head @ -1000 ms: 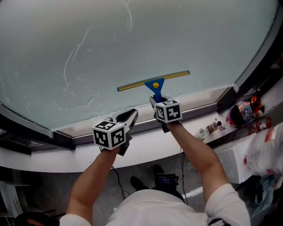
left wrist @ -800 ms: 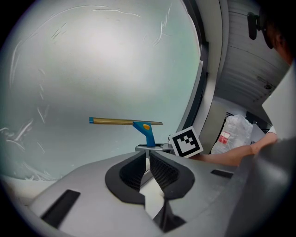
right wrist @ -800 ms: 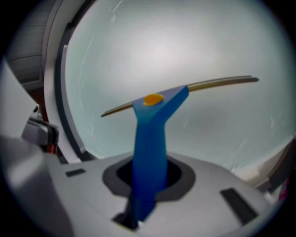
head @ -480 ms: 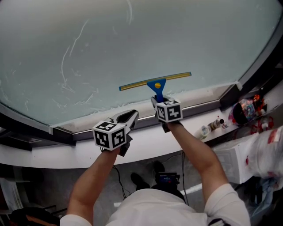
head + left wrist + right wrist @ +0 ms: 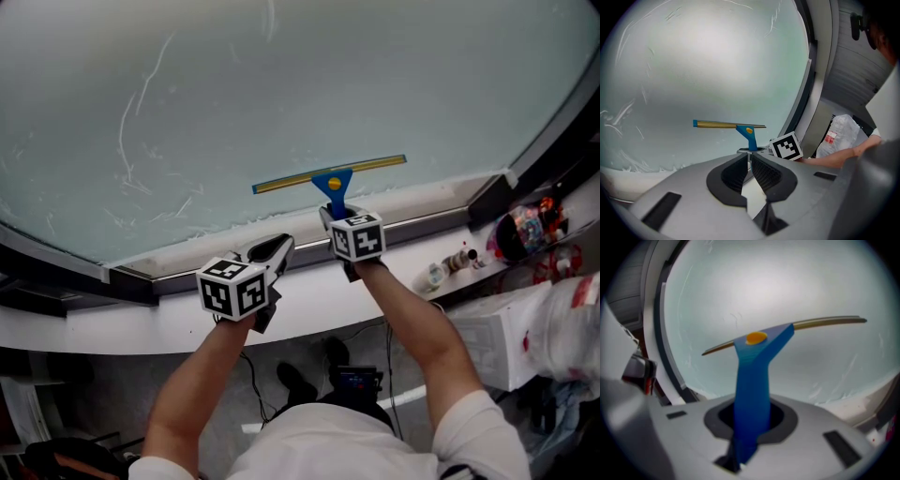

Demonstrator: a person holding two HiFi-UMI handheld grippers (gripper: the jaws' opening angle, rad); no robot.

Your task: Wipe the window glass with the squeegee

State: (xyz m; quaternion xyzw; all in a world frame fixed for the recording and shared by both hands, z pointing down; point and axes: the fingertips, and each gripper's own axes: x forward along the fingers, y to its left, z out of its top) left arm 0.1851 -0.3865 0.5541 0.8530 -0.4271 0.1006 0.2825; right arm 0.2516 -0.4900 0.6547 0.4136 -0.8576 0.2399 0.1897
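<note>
White smeared streaks [image 5: 127,141] are seen on the window glass [image 5: 375,84] toward ten o'clock in the head view. At about seven o'clock from the centre, the left gripper [image 5: 272,248] is held low before the pale sill [image 5: 431,199]. In its own view [image 5: 749,157] its jaws are drawn together with nothing between them, and the gripper is pointed up at the pane.

Just to its right, the squeegee [image 5: 330,178] is carried by the right gripper [image 5: 330,214]. In the right gripper view [image 5: 750,420] the jaws are clamped on the blue handle [image 5: 752,380], which rises toward twelve o'clock. The yellowish blade [image 5: 281,183] is set across the lower part of the glass, its right end tipped slightly upward, a little above the sill. It appears to lie against the pane, though contact cannot be confirmed. From the left gripper view the squeegee [image 5: 747,131] is seen at one o'clock of that gripper's jaws.

Toward three o'clock a dark window frame [image 5: 548,122] is seen, with a small bottle [image 5: 457,263] on the ledge below it and a plastic bag [image 5: 562,328] at four o'clock.
</note>
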